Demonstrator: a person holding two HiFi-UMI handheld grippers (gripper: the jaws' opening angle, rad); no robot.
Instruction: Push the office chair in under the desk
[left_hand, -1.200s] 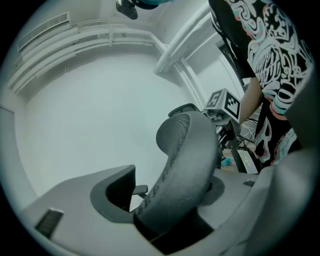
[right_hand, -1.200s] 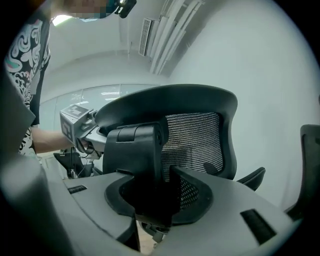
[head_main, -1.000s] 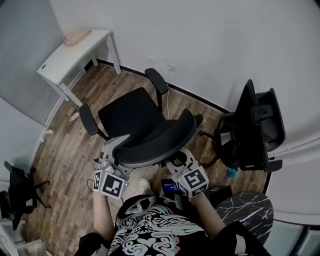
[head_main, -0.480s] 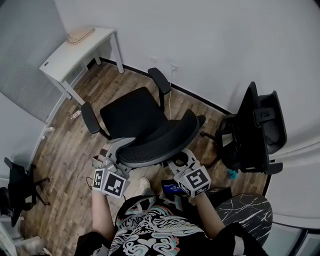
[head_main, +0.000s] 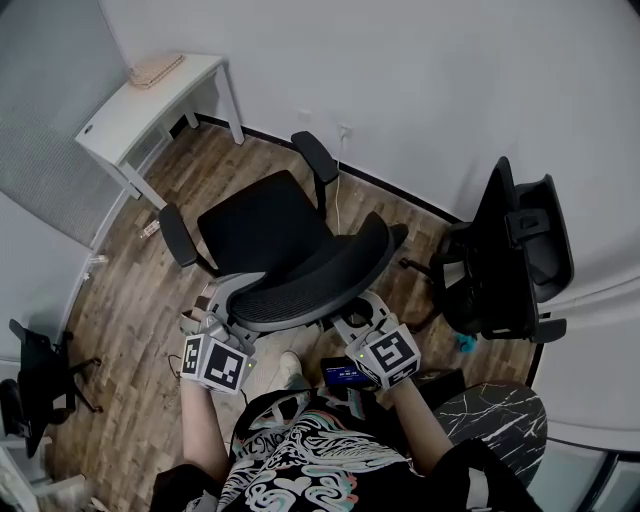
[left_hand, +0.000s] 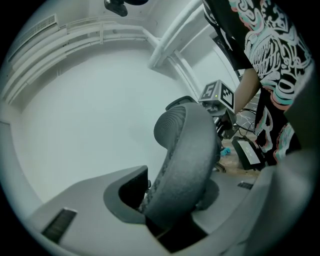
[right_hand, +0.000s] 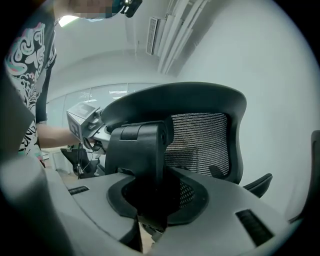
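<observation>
A black office chair (head_main: 262, 222) stands mid-floor, its seat toward the white desk (head_main: 140, 100) at the far left and its mesh backrest (head_main: 312, 278) nearest me. My left gripper (head_main: 226, 303) is at the backrest's left edge. Its jaws have just been closing, and the mesh rim (left_hand: 184, 160) fills my left gripper (left_hand: 172, 212). My right gripper (head_main: 356, 316) is at the right edge. Its jaws have just been closing too, and my right gripper (right_hand: 152, 202) presses on a black plastic part (right_hand: 141, 150) of the backrest (right_hand: 200, 135).
A second black office chair (head_main: 512, 250) stands at the right by the white wall. A small black chair (head_main: 30, 372) is at the left edge. A dark marbled tabletop (head_main: 492, 420) lies at the lower right, and a dark device with a lit screen (head_main: 342, 376) lies at my feet.
The left gripper's jaws have narrowed onto the backrest's left edge, and the right gripper's onto the right edge. The chair and both hands have stayed put.
</observation>
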